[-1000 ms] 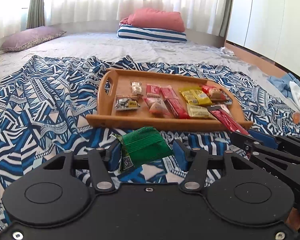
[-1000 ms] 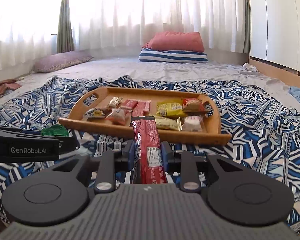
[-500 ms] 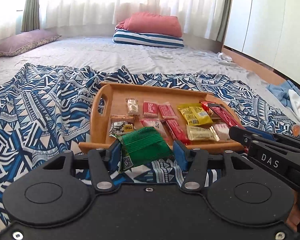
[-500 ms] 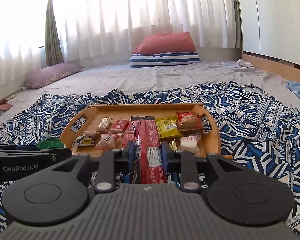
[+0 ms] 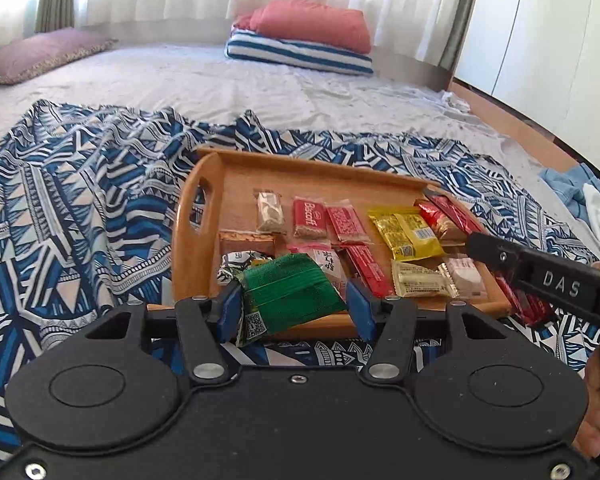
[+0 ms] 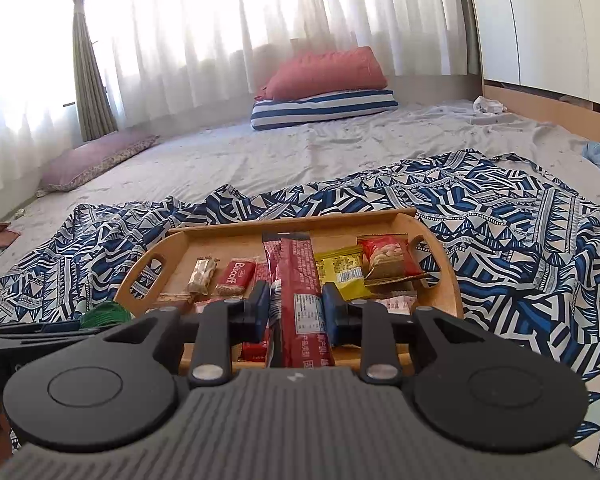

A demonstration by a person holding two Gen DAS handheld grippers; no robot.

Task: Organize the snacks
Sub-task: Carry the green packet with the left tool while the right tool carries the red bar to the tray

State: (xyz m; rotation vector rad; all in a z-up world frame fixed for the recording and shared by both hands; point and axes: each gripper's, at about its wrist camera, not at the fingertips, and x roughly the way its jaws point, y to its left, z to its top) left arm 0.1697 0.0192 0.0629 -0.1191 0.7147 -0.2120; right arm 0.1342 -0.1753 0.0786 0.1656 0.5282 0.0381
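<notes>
Tools clamped, left tool on green packet, right tool on long red bar, both over wooden tray's near edge; best lowered into bare gaps, then released flat.

**What the two wrist views leave unseen**

The green packet covers the near snacks in the wooden tray. The long red bar hides the tray's middle row, and its near end disappears behind the gripper body. Small print on the wrappers is unreadable. A hand is cut off at right.
</notes>
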